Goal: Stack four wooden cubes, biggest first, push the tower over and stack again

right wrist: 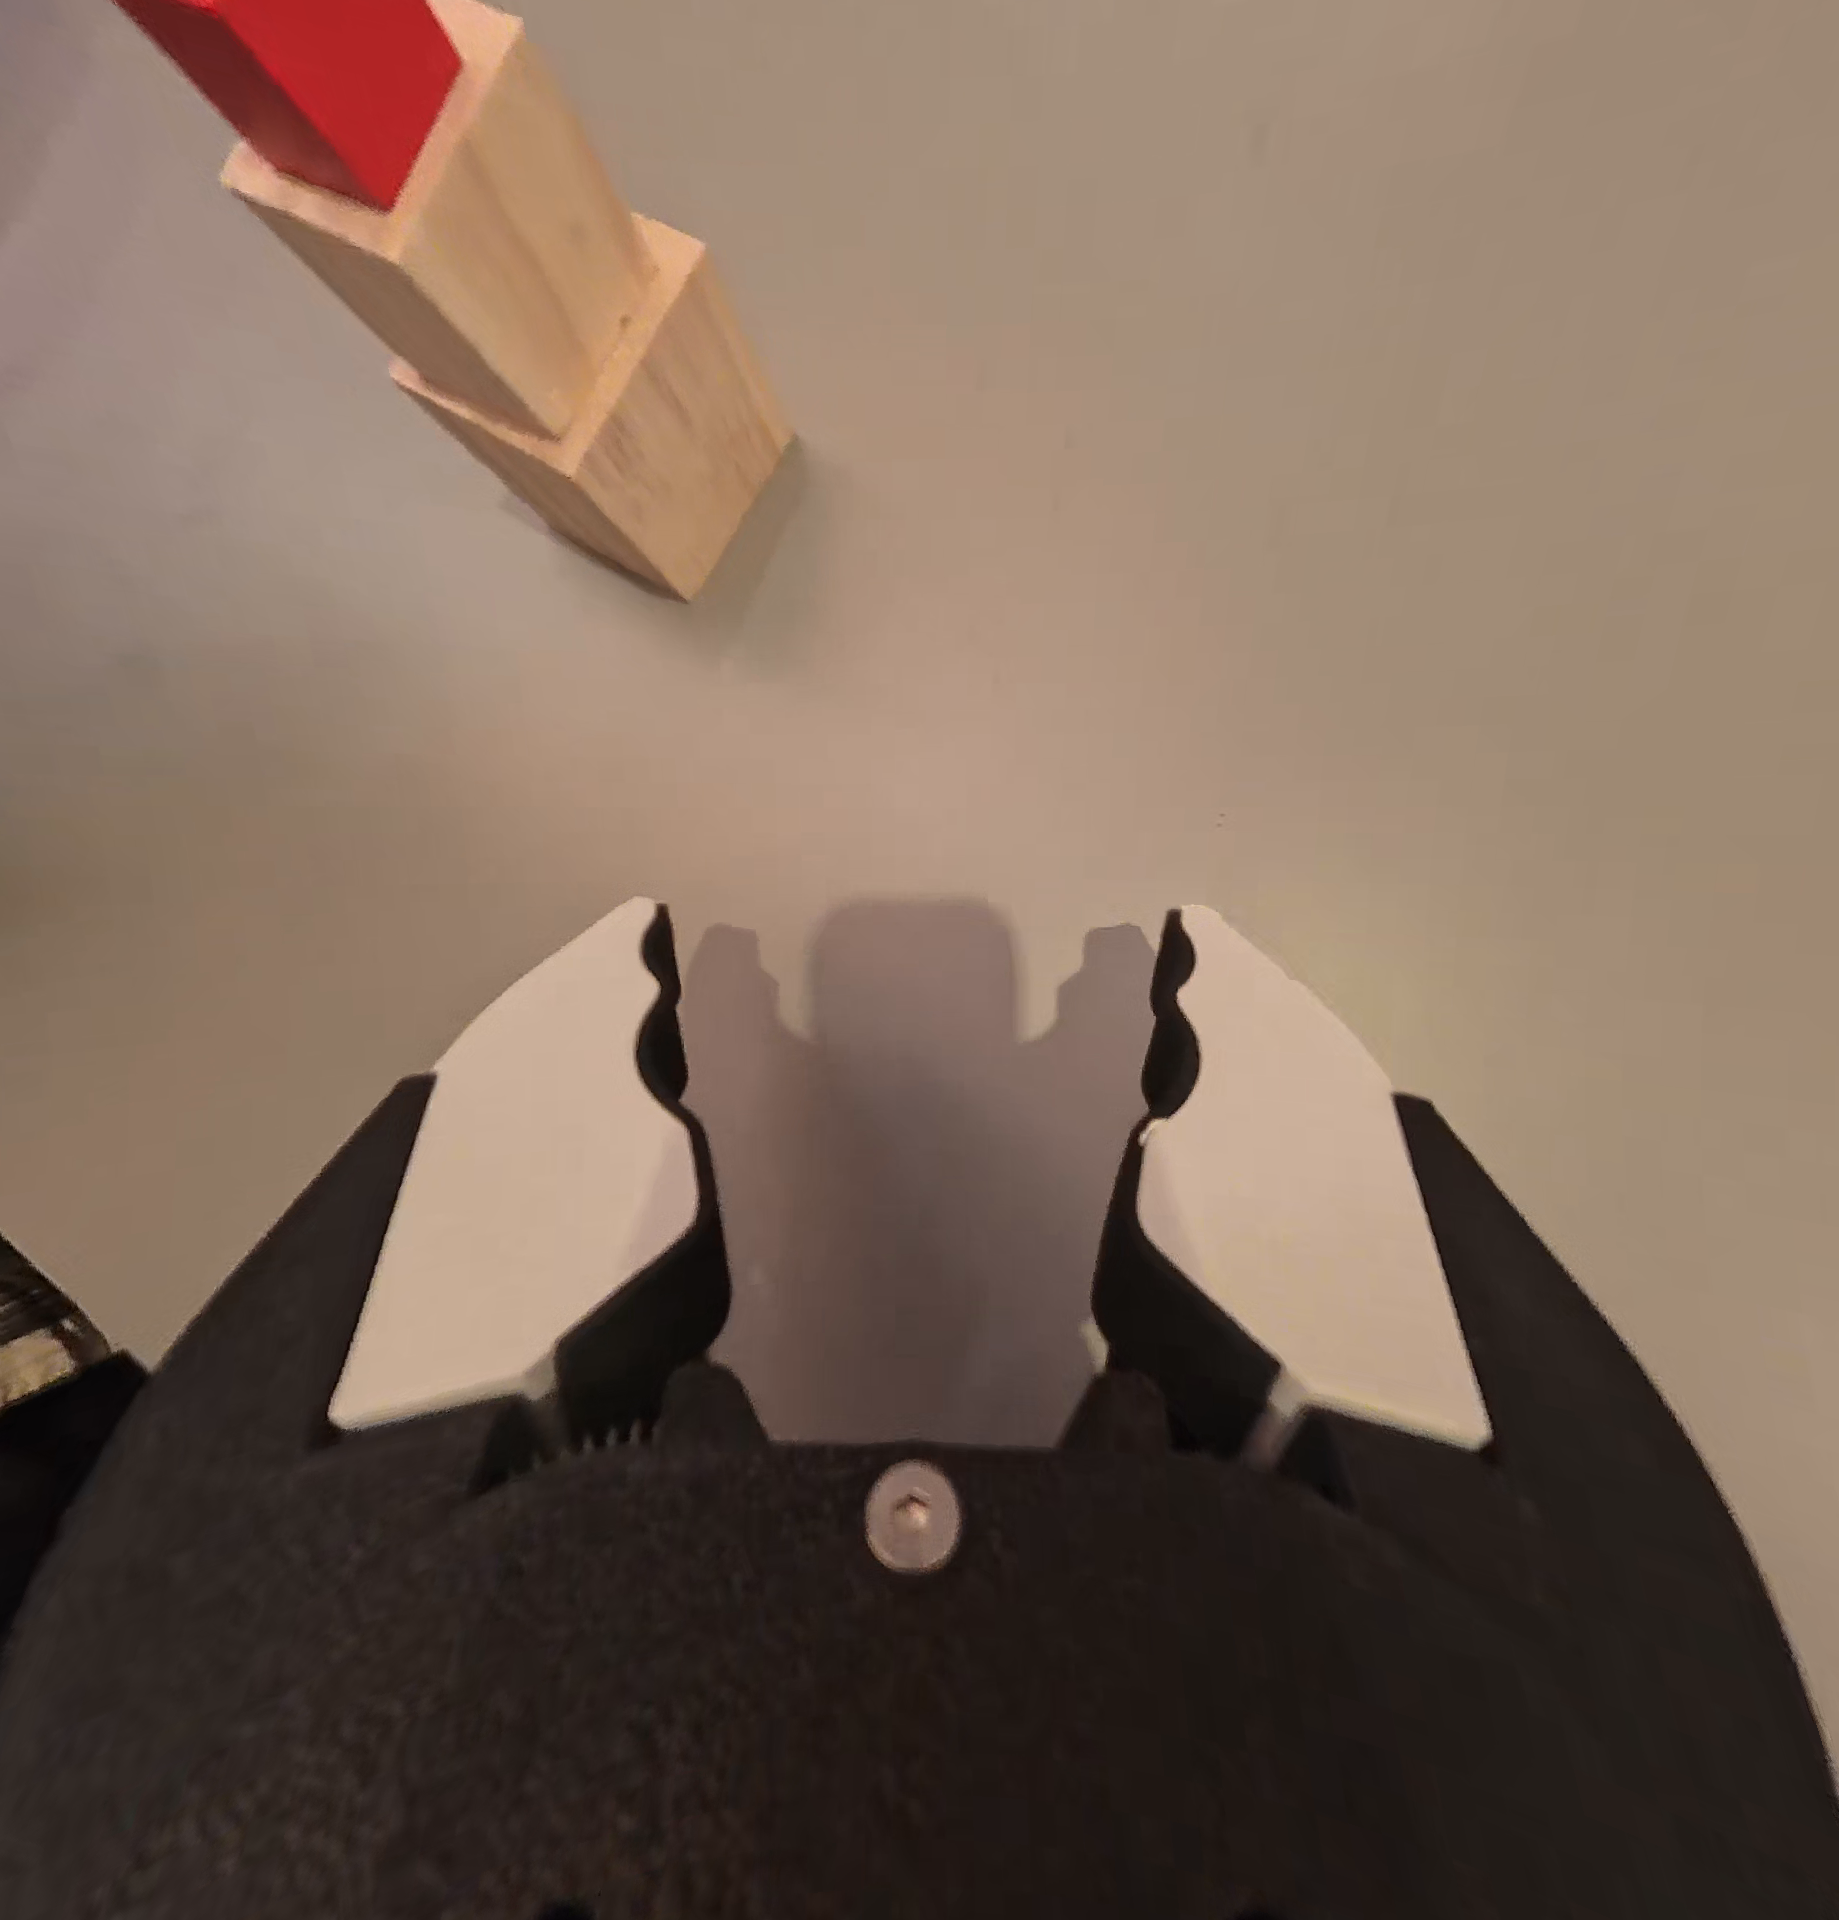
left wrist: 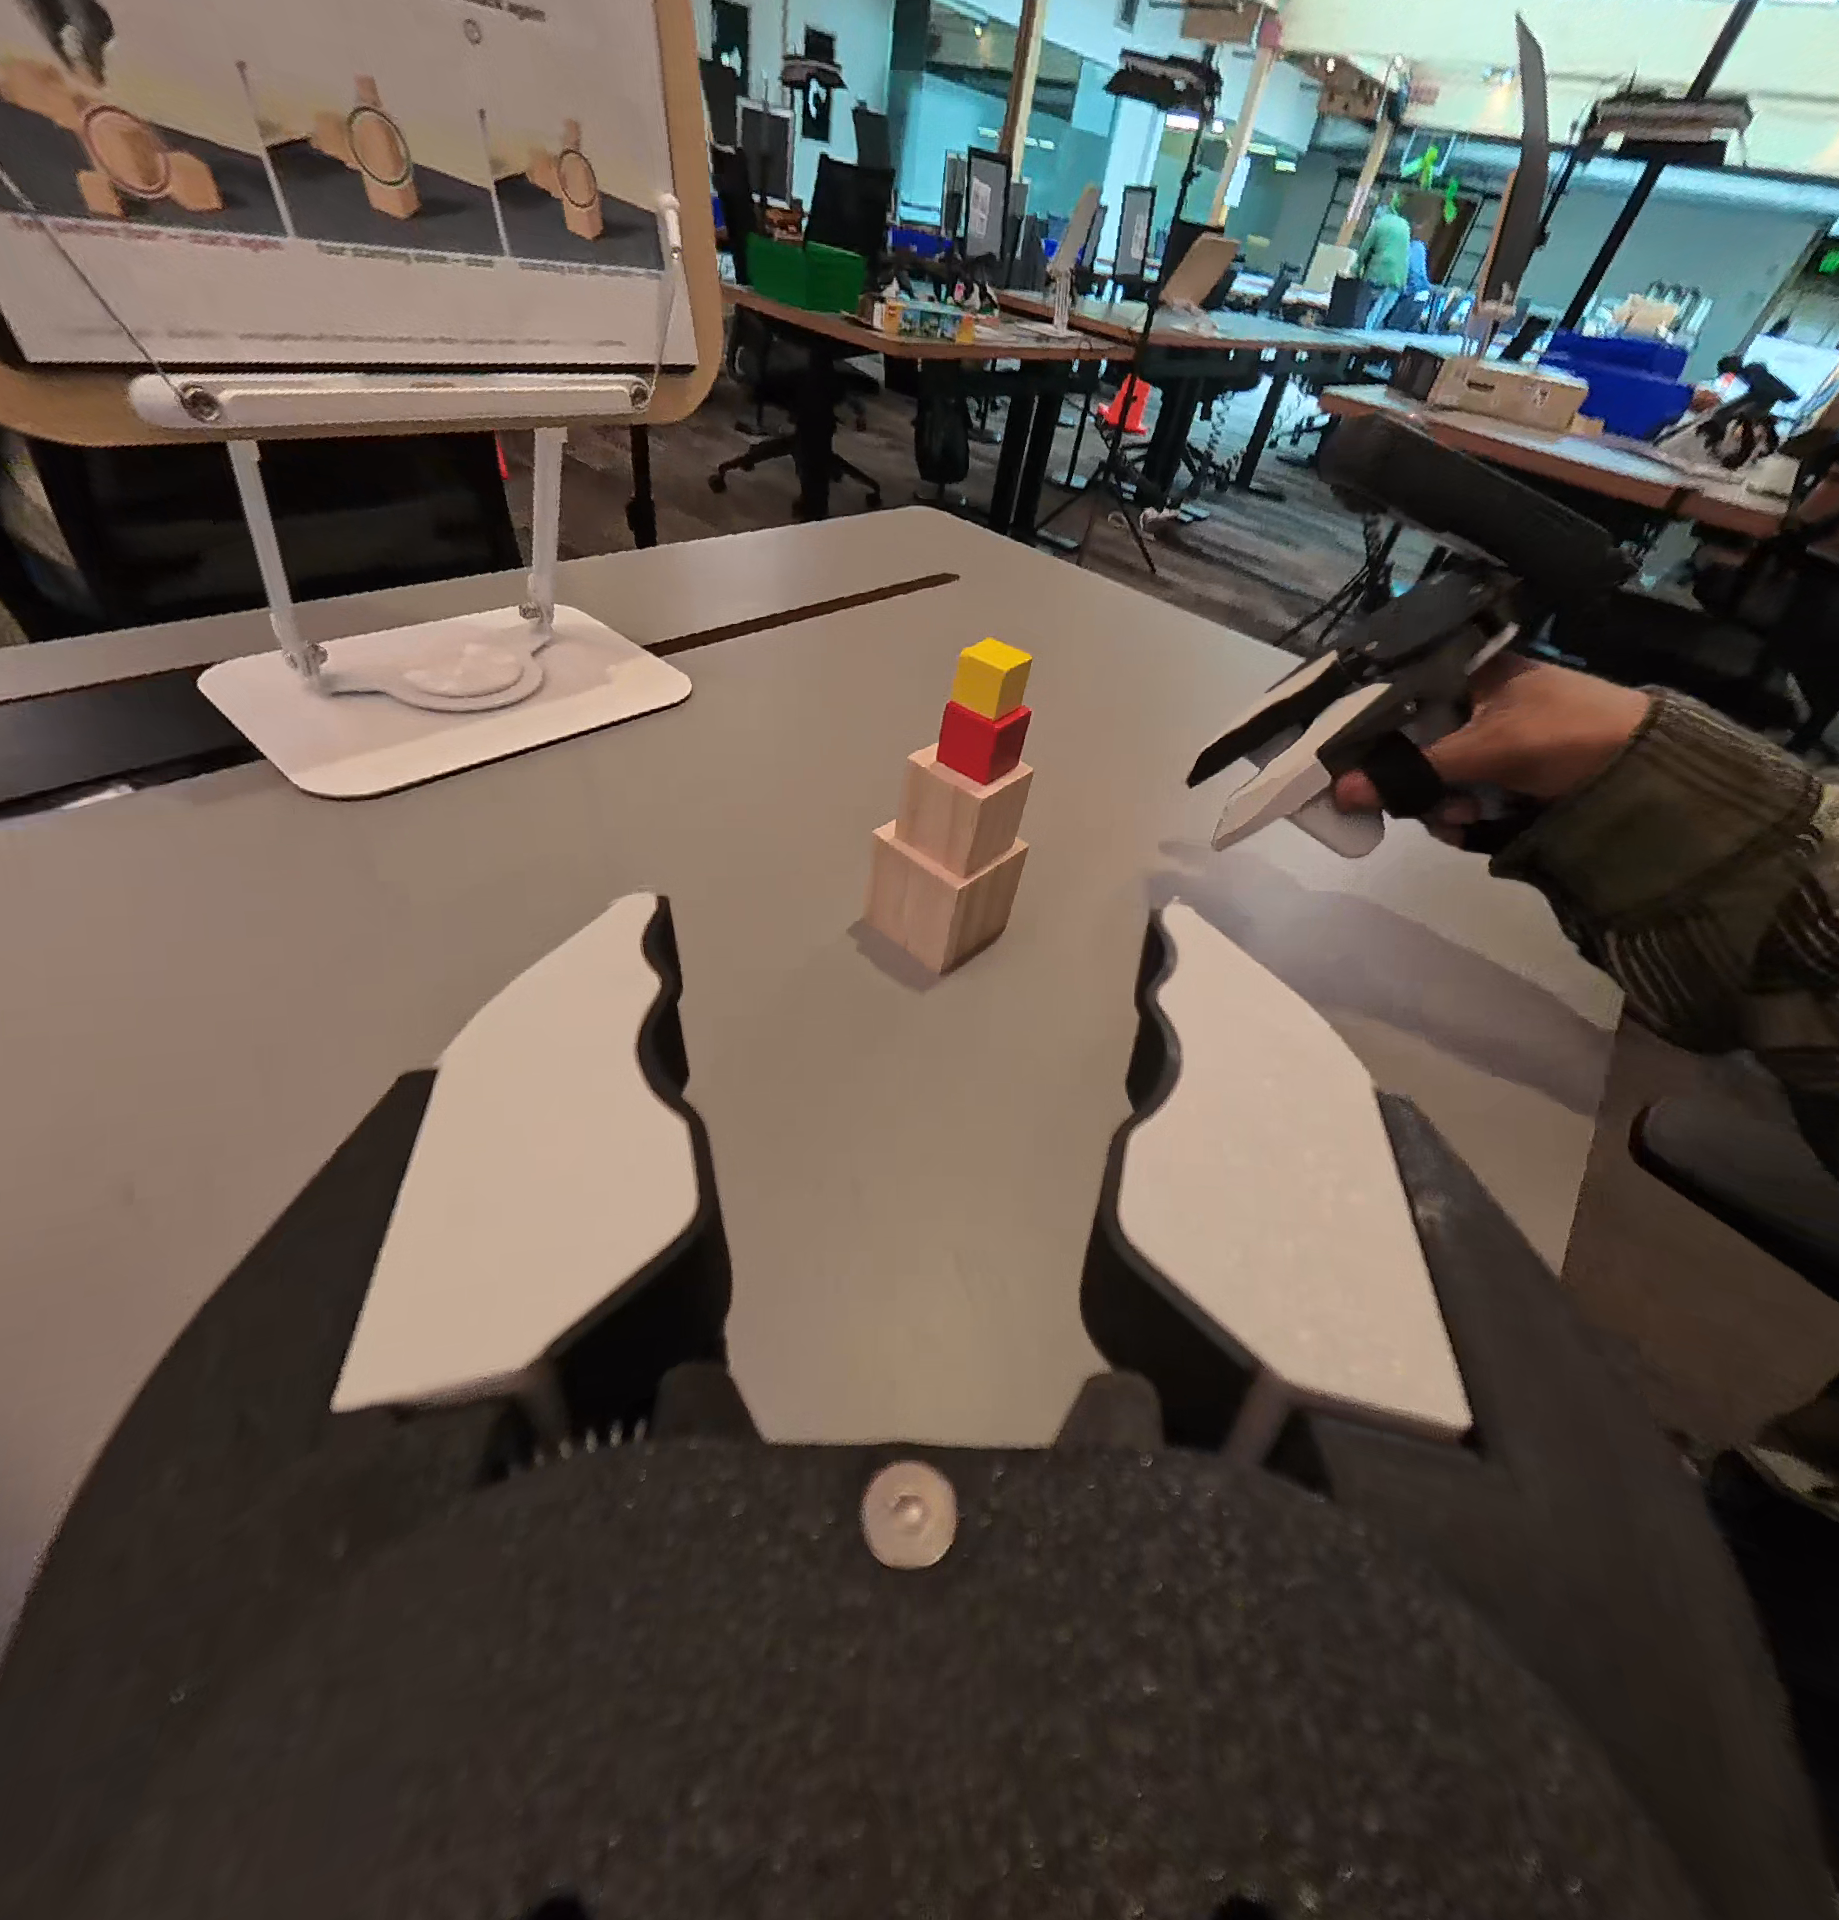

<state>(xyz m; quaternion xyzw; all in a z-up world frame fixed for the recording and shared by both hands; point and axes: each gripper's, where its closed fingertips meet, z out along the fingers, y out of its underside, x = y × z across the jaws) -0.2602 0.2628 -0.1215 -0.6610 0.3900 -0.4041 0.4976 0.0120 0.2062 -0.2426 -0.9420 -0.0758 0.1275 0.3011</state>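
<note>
A tower of four cubes stands on the grey table [left wrist: 271, 987]: a big plain wooden cube [left wrist: 941, 899] at the bottom, a smaller plain cube [left wrist: 962, 810] on it, then a red cube [left wrist: 982, 740], and a yellow cube [left wrist: 991, 677] on top. My left gripper [left wrist: 904, 925] is open and empty, just in front of the tower. My right gripper [left wrist: 1221, 805] is held in a hand to the right of the tower, tilted down, open and empty. In the right wrist view my right gripper [right wrist: 915, 925] is open above the table, with the big cube [right wrist: 676, 457], smaller cube [right wrist: 499, 249] and red cube [right wrist: 312, 94] at upper left; the yellow cube is out of frame.
A white stand [left wrist: 447, 707] holding an instruction sheet [left wrist: 323, 177] is on the table at the back left. A dark slot [left wrist: 811, 613] runs across the table behind the tower. The table's right edge [left wrist: 1590, 1122] lies under the person's sleeve [left wrist: 1704, 894]. Other desks and chairs stand beyond. The smaller plain cube [left wrist: 962, 810] sits 12 centimetres or so from the ends of my right fingers.
</note>
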